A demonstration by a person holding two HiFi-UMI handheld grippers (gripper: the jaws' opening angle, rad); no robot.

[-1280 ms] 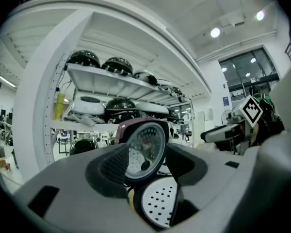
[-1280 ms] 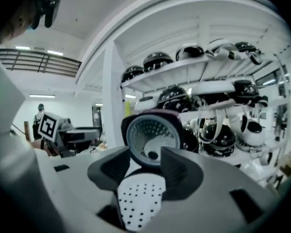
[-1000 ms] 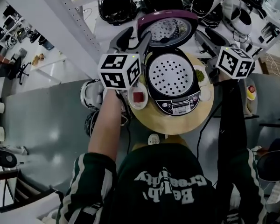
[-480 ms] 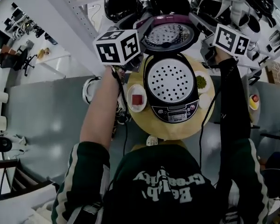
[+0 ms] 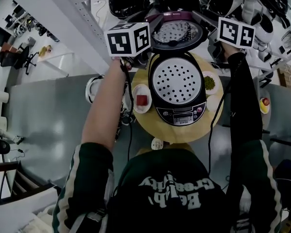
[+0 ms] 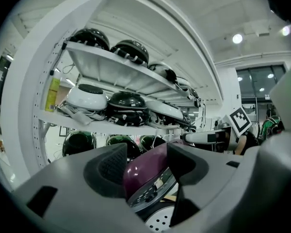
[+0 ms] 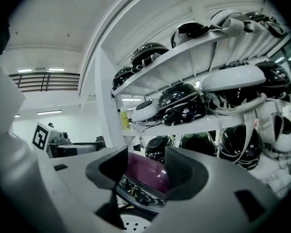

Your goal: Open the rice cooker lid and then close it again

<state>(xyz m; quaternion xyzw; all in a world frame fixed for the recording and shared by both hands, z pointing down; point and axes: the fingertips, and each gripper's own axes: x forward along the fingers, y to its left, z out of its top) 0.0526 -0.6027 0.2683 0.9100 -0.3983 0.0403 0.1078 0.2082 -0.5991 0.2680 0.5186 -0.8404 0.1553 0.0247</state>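
The lid (image 5: 177, 33) is standing raised behind the cooker (image 5: 178, 89), which is sitting on the round bench (image 5: 157, 127); closing is judged to be the step in hand. The left tongs (image 6: 145, 166) are being opened and the right tongs (image 7: 143, 171) are being held apart. The lid's purple edge is showing between each pair, with no grip seen. The lid is best pushed evenly from both sides, forward and down toward the cooker's front, until latched. Both forearms are being stretched out past the cooker's sides, with the tongs pointing nearly level.
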